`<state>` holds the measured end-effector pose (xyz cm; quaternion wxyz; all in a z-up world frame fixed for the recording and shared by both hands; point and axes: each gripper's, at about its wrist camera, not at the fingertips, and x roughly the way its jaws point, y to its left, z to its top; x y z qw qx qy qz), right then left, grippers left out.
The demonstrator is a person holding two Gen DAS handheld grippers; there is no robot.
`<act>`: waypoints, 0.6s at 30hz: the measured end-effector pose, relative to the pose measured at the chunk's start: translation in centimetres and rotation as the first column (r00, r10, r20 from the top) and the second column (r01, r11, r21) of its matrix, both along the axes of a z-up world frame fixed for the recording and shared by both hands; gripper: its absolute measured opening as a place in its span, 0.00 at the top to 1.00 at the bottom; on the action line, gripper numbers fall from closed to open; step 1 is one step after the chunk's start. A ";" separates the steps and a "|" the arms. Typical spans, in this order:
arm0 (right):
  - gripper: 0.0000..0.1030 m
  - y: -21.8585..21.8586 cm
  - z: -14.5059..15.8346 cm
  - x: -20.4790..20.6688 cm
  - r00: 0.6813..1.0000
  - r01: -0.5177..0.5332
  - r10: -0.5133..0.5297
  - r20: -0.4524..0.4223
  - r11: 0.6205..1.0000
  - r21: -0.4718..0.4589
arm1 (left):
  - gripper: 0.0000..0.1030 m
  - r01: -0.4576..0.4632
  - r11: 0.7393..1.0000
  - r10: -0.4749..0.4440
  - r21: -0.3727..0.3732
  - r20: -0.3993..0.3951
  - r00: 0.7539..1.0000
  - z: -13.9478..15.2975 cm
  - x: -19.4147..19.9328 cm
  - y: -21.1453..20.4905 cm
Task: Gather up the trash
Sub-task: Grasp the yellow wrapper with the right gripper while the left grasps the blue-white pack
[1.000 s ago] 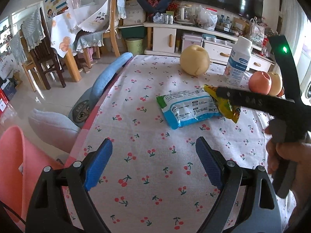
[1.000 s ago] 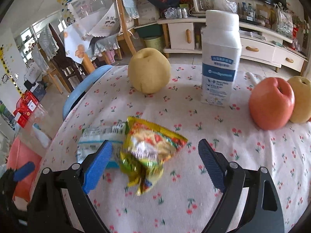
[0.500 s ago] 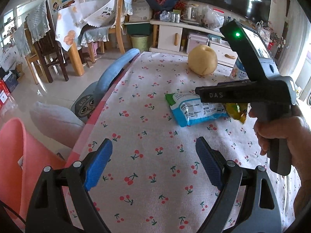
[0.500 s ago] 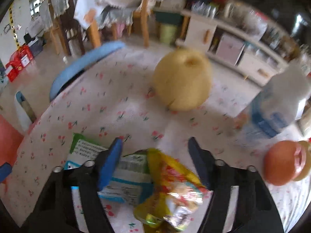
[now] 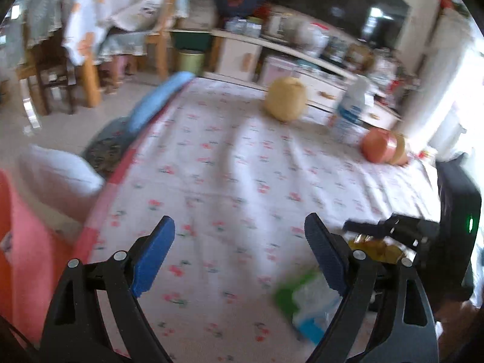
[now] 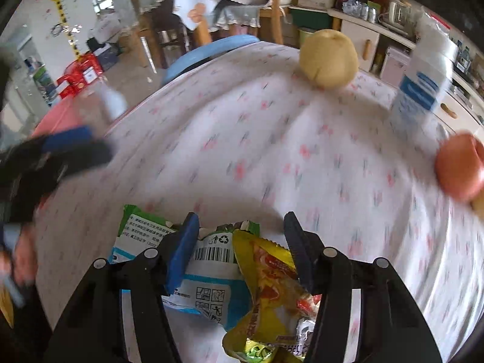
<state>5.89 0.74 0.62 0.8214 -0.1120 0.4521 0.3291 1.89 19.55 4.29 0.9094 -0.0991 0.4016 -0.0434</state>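
Note:
A yellow snack wrapper (image 6: 269,290) and a blue-and-white wrapper with a green end (image 6: 208,275) lie together on the cherry-print tablecloth (image 6: 257,151). My right gripper (image 6: 242,242) is partly closed, its jaws either side of both wrappers; I cannot tell whether the pads pinch them. In the left wrist view the blue-and-white wrapper (image 5: 305,302) and yellow wrapper (image 5: 375,248) show low right, beside the right gripper (image 5: 390,230). My left gripper (image 5: 239,257) is open and empty over bare cloth.
A yellow pear (image 5: 286,98), a white-and-blue bottle (image 5: 351,115), a red apple (image 5: 378,145) and another pear behind it stand at the far side. A blue chair (image 5: 157,103) and a pink object (image 5: 21,233) are off the left edge.
My right gripper has dropped over the two wrappers and narrowed its jaws around them. It and the wrappers now show low right in the left wrist view. Both views are motion-blurred.

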 end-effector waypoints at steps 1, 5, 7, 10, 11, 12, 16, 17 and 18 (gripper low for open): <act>0.43 -0.3 0.0 -0.8 1.000 -0.005 0.005 0.002 1.000 0.003 | 0.15 0.040 0.999 -0.040 -0.016 0.000 0.999 0.0 -0.2 -0.4; 0.32 -4.2 1.1 -5.5 0.995 0.093 -0.095 0.035 0.994 0.066 | 0.15 0.223 0.974 -0.223 -0.040 -0.003 0.975 -0.1 -1.2 -2.8; 0.21 -7.3 2.1 -7.5 0.977 0.200 -0.208 0.040 0.968 0.150 | 0.15 0.296 0.955 -0.296 -0.017 -0.004 0.955 -0.3 -1.9 -4.1; 0.19 -11.0 2.4 -9.3 0.934 0.352 -0.354 -0.035 0.903 0.246 | 0.15 0.394 0.919 -0.394 0.028 -0.004 0.919 -0.6 -3.1 -6.1; 0.19 -11.8 2.1 -9.8 0.921 0.387 -0.383 -0.069 0.882 0.270 | 0.15 0.415 0.909 -0.415 0.038 -0.005 0.910 -0.7 -3.4 -6.6; 0.19 -12.5 1.8 -10.2 0.909 0.415 -0.403 -0.104 0.863 0.289 | 0.15 0.443 0.895 -0.444 0.053 -0.007 0.896 -0.8 -3.8 -7.3; 0.19 -12.4 0.4 -11.6 0.880 0.475 -0.456 -0.134 0.841 0.260 | 0.15 0.502 0.859 -0.501 0.103 -0.039 0.865 -1.6 -4.5 -9.5; 0.19 -12.1 0.3 -11.6 0.881 0.473 -0.454 -0.131 0.842 0.258 | 0.15 0.507 0.856 -0.504 0.105 -0.052 0.862 -2.0 -4.5 -9.8; 0.19 -12.0 0.3 -11.8 0.884 0.467 -0.448 -0.132 0.843 0.269 | 0.15 0.512 0.853 -0.508 0.104 -0.061 0.859 -2.2 -4.6 -10.0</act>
